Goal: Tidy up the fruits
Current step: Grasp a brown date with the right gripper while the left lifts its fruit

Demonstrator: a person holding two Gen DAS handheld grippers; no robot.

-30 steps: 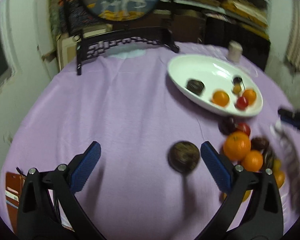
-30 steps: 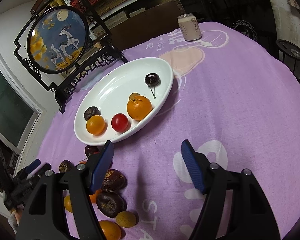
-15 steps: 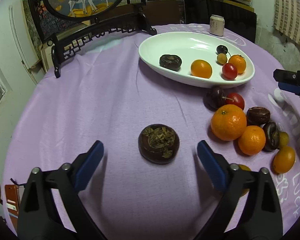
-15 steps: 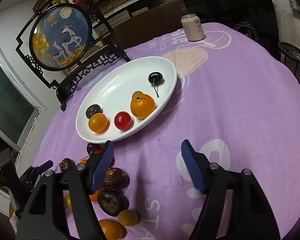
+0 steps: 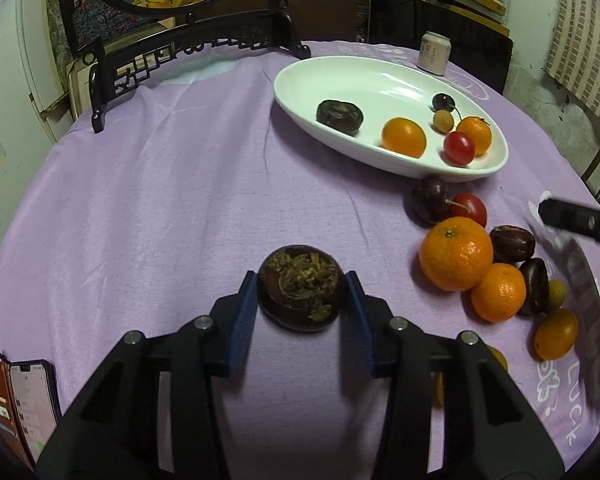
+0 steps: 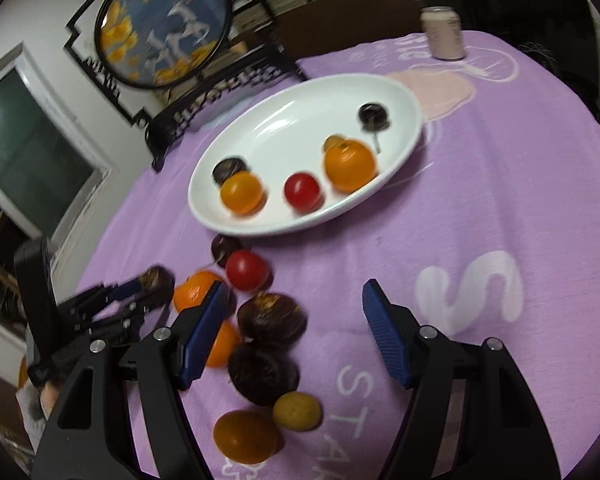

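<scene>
My left gripper (image 5: 302,304) is shut on a dark mangosteen (image 5: 302,288) that rests on the purple cloth; it also shows in the right wrist view (image 6: 156,282). A white oval plate (image 5: 340,76) at the back right holds several fruits: a dark one, oranges, a red tomato, a cherry. A pile of loose fruit lies right of the mangosteen, with a large orange (image 5: 456,254). My right gripper (image 6: 294,316) is open and empty above the pile, over dark fruits (image 6: 270,316). The plate (image 6: 260,224) lies beyond it.
A drink can (image 5: 434,53) stands behind the plate. A black carved stand with a round painted screen (image 5: 188,52) runs along the table's back. A phone in a wallet case (image 5: 24,404) lies at the near left edge.
My left gripper moved forward and closed its jaws on the mangosteen. My right gripper shifted toward the loose fruit pile, still open.
</scene>
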